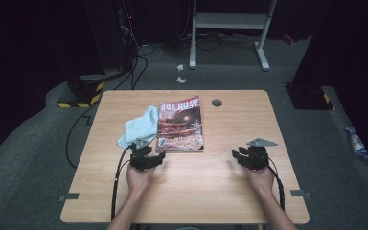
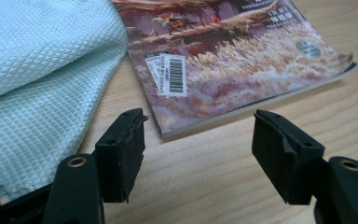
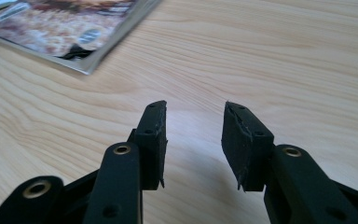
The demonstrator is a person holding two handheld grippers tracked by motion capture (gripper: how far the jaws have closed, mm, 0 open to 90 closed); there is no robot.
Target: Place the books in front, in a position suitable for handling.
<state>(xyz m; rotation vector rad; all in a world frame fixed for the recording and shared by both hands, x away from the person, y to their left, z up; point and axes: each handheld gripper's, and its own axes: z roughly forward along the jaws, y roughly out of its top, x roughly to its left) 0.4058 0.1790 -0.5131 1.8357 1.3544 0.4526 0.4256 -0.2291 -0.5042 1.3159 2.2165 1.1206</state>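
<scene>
— How does the person hold the two tools?

— Both forearms come in from the near edge, one hand wrapped round each tool. The left gripper sits low, its jaws spread wide and pointing forward.

— And the other?

— The right gripper rests well apart from it, angled toward the middle, jaws parted less widely with nothing between them.

Counted on the worktop: one magazine, one pale blue cloth, one round grey cable hole. Also counted two grippers, left and right, two fingers each.
</scene>
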